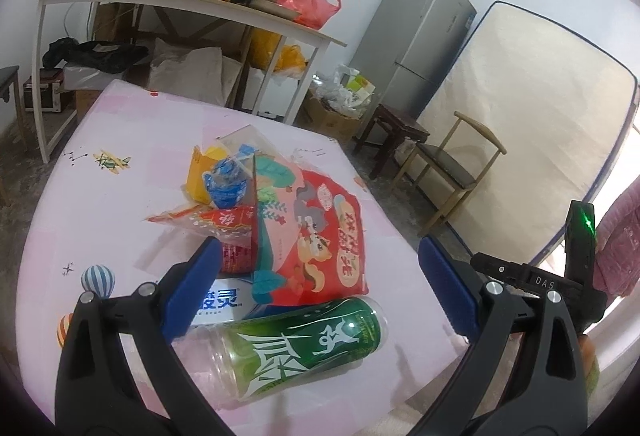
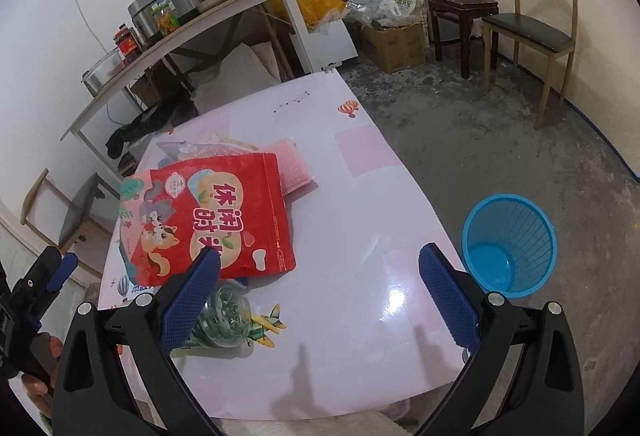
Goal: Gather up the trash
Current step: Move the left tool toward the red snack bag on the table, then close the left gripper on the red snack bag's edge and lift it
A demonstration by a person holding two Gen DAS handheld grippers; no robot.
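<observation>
My left claw (image 1: 320, 276) hangs released, its blue pads spread wide above the pink worktop (image 1: 120, 140), grasping nothing. Just under it lies a green-labelled plastic bottle (image 1: 304, 344) on its side, clear of both pads. Beyond the bottle sits the rest of the trash in a heap: a red snack bag (image 1: 332, 236) with cartoon animals, a white and blue box (image 1: 218, 302) partly tucked under it, a smaller red wrapper (image 1: 232, 222), a crumpled blue wrapper (image 1: 226, 184) and a yellow carton (image 1: 200, 172) at the far side. The left pad (image 1: 194, 288) overlaps the box in view; I cannot tell whether it touches it.

My right claw (image 2: 320, 276) is likewise released and empty, poised over a bare, glossy stretch of the worktop (image 2: 360, 196). From this side the red snack bag (image 2: 208, 216) lies flat to the left, with a pink bubble-wrap piece (image 2: 296, 168) just behind it and the plastic bottle (image 2: 224, 316) showing end-on beside the left pad. A blue mesh wastebasket (image 2: 508, 244) stands on the concrete floor (image 2: 520, 140) just off the worktop's right edge, with nothing visible inside. My left claw (image 2: 52, 276) shows at the far left edge of this view.
</observation>
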